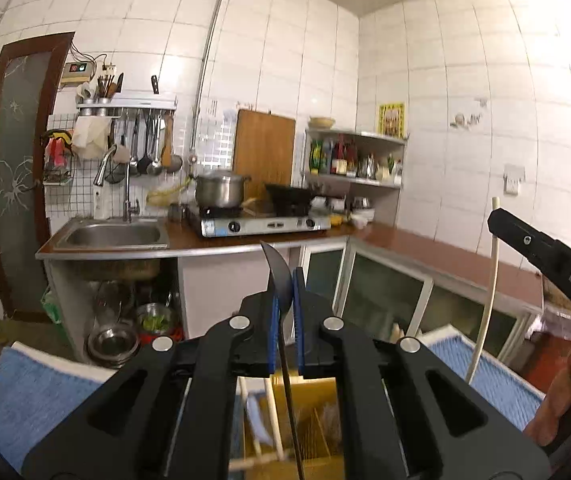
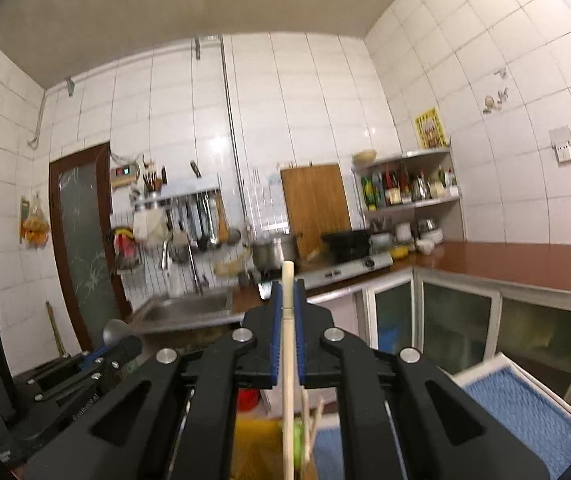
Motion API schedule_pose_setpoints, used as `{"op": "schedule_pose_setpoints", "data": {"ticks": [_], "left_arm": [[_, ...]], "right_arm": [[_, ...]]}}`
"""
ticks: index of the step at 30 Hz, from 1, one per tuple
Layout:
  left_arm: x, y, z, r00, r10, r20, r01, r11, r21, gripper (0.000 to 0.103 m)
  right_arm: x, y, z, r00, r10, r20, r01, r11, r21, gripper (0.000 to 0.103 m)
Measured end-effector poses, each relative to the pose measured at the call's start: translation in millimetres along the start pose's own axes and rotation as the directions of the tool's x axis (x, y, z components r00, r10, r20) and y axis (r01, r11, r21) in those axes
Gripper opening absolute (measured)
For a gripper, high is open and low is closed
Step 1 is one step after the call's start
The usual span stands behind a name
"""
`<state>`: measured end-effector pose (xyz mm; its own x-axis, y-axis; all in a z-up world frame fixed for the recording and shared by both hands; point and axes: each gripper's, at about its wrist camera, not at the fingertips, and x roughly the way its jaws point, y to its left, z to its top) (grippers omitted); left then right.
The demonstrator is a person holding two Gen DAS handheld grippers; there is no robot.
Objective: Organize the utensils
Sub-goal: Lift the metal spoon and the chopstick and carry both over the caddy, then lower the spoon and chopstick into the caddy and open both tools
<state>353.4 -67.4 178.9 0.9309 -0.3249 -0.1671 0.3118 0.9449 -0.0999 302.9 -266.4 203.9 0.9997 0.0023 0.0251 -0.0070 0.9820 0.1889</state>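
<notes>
My left gripper (image 1: 285, 300) is shut on a dark metal spoon (image 1: 279, 276), bowl end pointing up past the fingertips, its thin handle running down between the jaws. My right gripper (image 2: 287, 308) is shut on a cream chopstick (image 2: 287, 320) held upright; the same chopstick (image 1: 487, 296) and the right gripper's body show at the right of the left wrist view. Below both grippers stands a yellow utensil holder (image 1: 321, 432) with a white utensil and several sticks inside; it also shows in the right wrist view (image 2: 261, 444). The left gripper and the spoon bowl (image 2: 115, 332) show at the lower left of the right wrist view.
A blue woven mat (image 1: 33, 400) on a white tray lies under the holder, also in the right wrist view (image 2: 525, 404). Beyond are a kitchen counter (image 1: 425, 248) with sink (image 1: 113, 236), gas stove (image 1: 261, 224), steel pot (image 1: 219, 190), wok, hanging ladles and a corner shelf of bottles.
</notes>
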Motion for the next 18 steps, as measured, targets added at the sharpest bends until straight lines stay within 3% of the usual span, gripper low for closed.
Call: {"op": "schedule_pose_setpoints", "data": {"ticks": [3,9,18], "left_arm": [[20,1,-5,0.999,0.021,0.034,-0.021,1.0,0.005,0.005],[51,17,-37,1.0,0.028,-0.003,-0.028,0.999,-0.043,0.005],[54,13,-77,0.999,0.04,-0.01,-0.04,0.999,0.006,0.006]], "right_arm": [[12,9,-4,0.998,0.015,0.058,-0.014,1.0,-0.019,0.006],[33,17,-33,0.996,0.037,0.086,-0.032,0.998,-0.059,0.006],[38,4,-89,0.998,0.051,-0.025,-0.052,0.996,-0.07,0.006]]}}
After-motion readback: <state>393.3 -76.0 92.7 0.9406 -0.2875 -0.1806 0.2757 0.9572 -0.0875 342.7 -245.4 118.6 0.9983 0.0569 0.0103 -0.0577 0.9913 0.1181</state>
